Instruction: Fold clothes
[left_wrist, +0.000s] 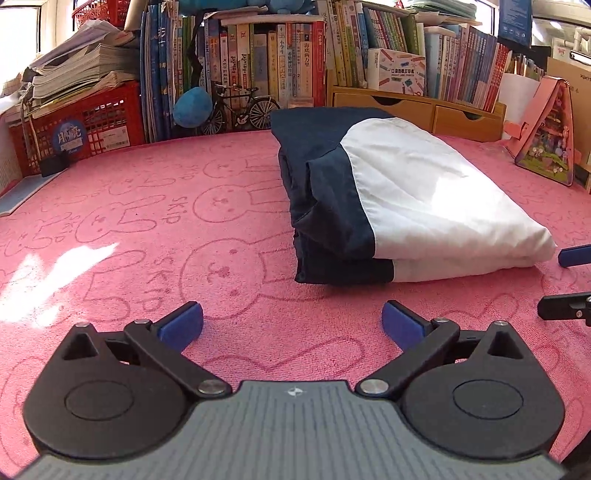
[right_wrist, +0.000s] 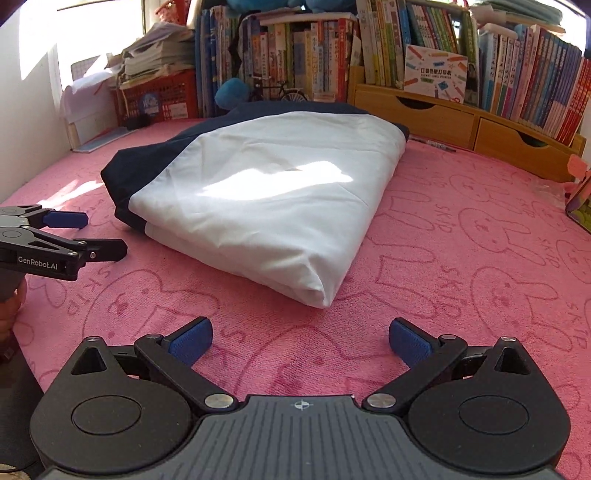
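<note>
Lying in a neat, thick stack on the pink bunny cloth (left_wrist: 155, 229), the white and dark blue garment (left_wrist: 406, 199) sits in front of the books (left_wrist: 258, 66), so the folding looks almost done. The left gripper (left_wrist: 291, 325) rests low on the cloth just short of the stack, its blue pads (left_wrist: 181, 326) spread wide and holding nothing — and the right gripper (right_wrist: 300, 341) is spread wide and empty too, near the white corner. Next, the person probably only needs to pat the stack flat or nudge its edges straight — a soft, slow touch so the layers do not slide apart.
</note>
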